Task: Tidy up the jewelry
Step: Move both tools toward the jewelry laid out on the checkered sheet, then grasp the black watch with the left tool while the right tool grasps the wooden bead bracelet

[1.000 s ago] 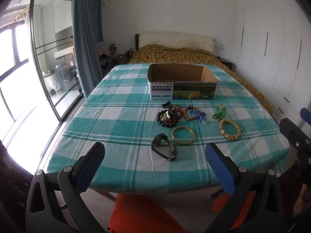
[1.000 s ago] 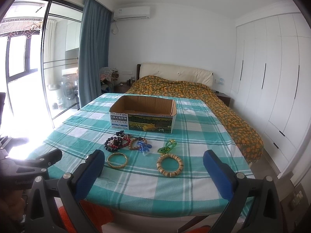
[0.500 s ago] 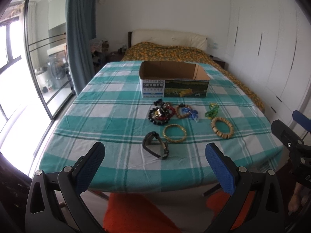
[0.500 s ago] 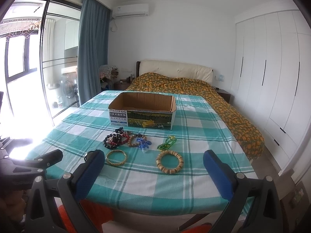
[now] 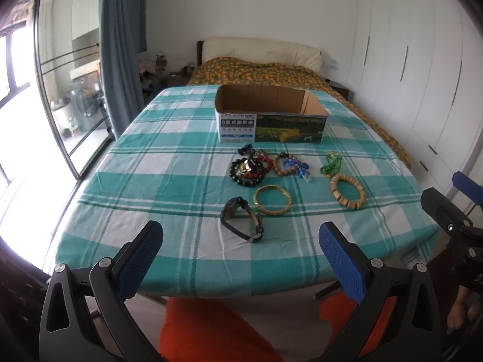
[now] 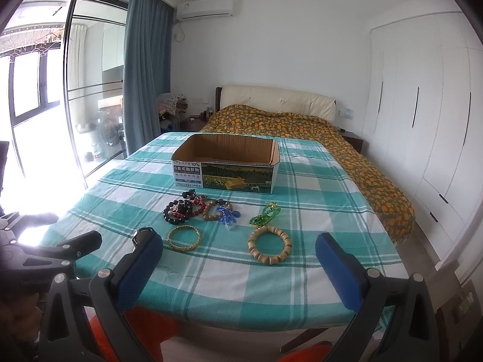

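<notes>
An open cardboard box stands on a table under a teal checked cloth. In front of it lie a black watch, a gold bangle, a wooden bead bracelet, a green bead piece, blue beads and a dark and red bead pile. My left gripper hangs open before the table's near edge, in line with the watch. My right gripper is open too, short of the wooden bracelet.
An orange seat sits under the table's near edge. A bed with an orange patterned cover lies beyond the table. White wardrobes line the right wall; glass doors and a blue curtain stand on the left.
Both grippers have shifted slightly, so the table and jewelry sit a little differently in view. Both stay open and the jewelry has not moved.
</notes>
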The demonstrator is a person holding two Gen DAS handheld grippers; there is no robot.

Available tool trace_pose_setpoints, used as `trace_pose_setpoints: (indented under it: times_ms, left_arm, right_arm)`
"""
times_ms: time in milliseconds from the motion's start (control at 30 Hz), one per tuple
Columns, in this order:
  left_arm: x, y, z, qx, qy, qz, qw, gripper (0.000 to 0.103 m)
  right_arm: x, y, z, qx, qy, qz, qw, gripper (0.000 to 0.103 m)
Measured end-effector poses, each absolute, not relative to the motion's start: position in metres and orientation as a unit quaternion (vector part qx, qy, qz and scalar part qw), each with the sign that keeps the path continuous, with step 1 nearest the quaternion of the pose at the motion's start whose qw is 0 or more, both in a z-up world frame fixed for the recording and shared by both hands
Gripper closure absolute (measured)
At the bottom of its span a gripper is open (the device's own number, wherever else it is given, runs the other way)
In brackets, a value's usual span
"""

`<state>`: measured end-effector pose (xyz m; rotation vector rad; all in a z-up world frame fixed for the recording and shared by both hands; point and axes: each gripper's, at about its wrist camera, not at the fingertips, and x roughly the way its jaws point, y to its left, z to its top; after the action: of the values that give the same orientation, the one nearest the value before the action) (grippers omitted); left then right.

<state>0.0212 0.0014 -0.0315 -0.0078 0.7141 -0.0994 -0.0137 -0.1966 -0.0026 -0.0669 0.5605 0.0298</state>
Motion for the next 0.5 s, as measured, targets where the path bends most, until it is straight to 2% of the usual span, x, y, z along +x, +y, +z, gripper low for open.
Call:
trace_pose_setpoints:
  times_ms: [500]
  left_arm:
    - [0.051, 0.018, -0.051, -0.029, 0.395, -0.042, 0.917, 0.000]
  right_arm:
    - [0.001, -0.201, -0.015, -0.015, 0.311, 0.031, 0.950, 0.000]
